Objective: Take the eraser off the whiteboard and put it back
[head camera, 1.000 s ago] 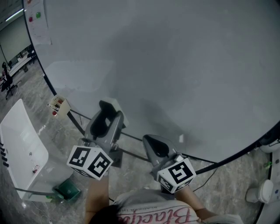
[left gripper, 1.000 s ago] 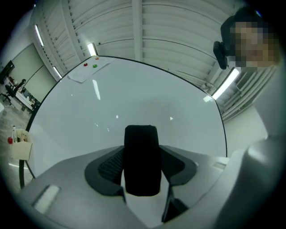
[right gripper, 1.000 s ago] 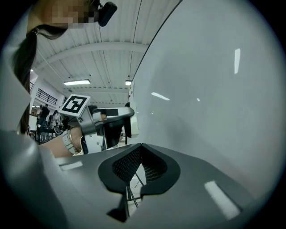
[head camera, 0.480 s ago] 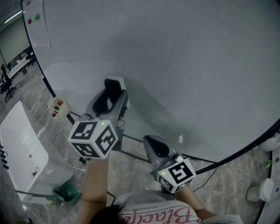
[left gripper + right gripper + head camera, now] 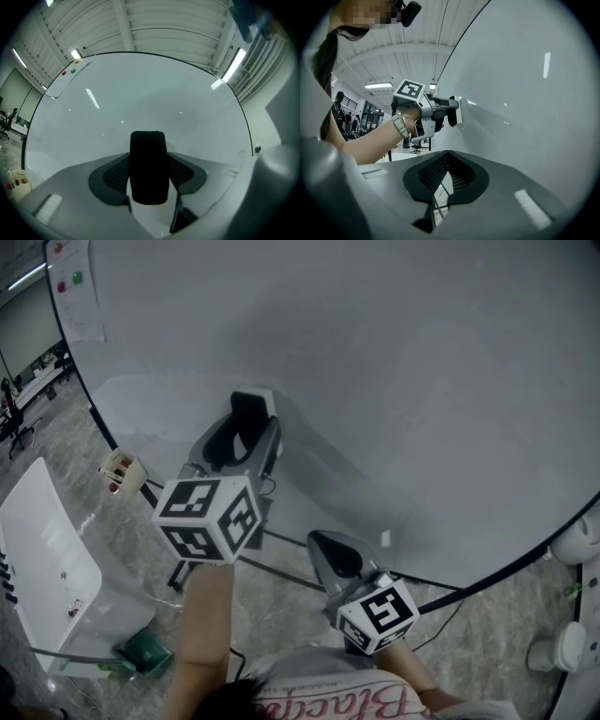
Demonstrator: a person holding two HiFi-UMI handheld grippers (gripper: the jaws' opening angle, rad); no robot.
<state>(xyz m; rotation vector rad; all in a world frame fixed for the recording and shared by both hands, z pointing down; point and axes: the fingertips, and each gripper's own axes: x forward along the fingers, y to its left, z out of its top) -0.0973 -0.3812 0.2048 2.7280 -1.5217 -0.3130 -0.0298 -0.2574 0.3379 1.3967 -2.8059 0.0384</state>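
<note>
The eraser [image 5: 249,415], black with a white pad, sits between the jaws of my left gripper [image 5: 251,420], which is shut on it. Its white face lies against the lower part of the whiteboard [image 5: 403,371]. In the left gripper view the eraser [image 5: 149,166] stands upright between the pads, hiding the gap, with the whiteboard [image 5: 154,93] behind it. The right gripper view shows the left gripper [image 5: 451,111] from the side, pressing the eraser [image 5: 454,111] onto the whiteboard [image 5: 525,93]. My right gripper [image 5: 319,542] hangs lower, near the board's bottom edge, shut and holding nothing.
A small marker holder [image 5: 123,471] hangs at the board's lower left edge. A paper sheet [image 5: 84,296] and coloured magnets [image 5: 69,280] sit at the top left. A white table [image 5: 42,554] and a green object [image 5: 145,649] are on the floor at left.
My left gripper has carried the eraser up and to the right along the board. The right gripper has stayed where it was.
</note>
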